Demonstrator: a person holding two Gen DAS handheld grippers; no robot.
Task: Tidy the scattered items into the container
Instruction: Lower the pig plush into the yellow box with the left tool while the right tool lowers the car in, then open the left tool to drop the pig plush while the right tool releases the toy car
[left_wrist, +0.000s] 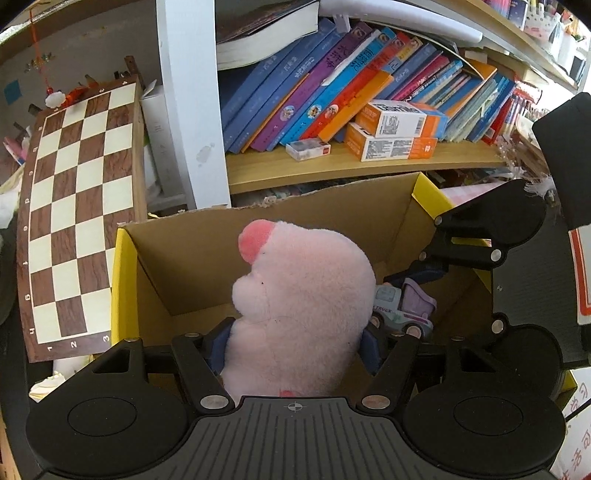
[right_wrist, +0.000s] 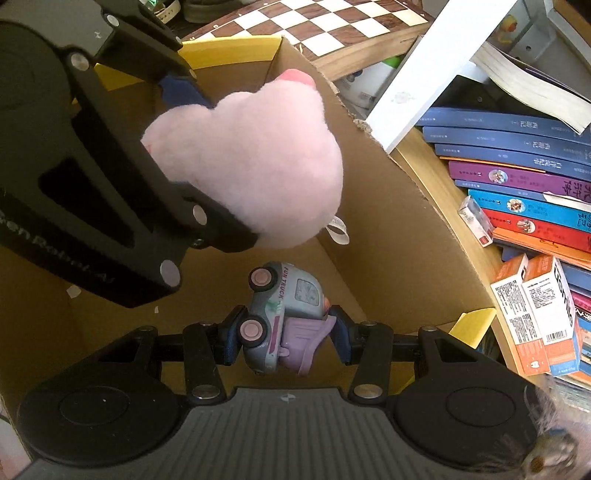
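Note:
My left gripper (left_wrist: 295, 343) is shut on a pink plush toy (left_wrist: 299, 306) and holds it over the open cardboard box (left_wrist: 207, 254) with yellow flaps. My right gripper (right_wrist: 284, 339) is shut on a grey and purple toy truck (right_wrist: 284, 314) and holds it inside the same box (right_wrist: 388, 236). In the left wrist view the truck (left_wrist: 399, 310) sits just right of the plush, with the right gripper's fingers (left_wrist: 428, 269) around it. In the right wrist view the plush (right_wrist: 255, 166) hangs above the truck in the left gripper (right_wrist: 192, 147).
A chessboard (left_wrist: 77, 214) leans left of the box. A wooden shelf (left_wrist: 362, 166) behind the box holds leaning books (left_wrist: 332, 88) and orange and white cartons (left_wrist: 395, 133). A white post (left_wrist: 188, 103) stands between chessboard and shelf.

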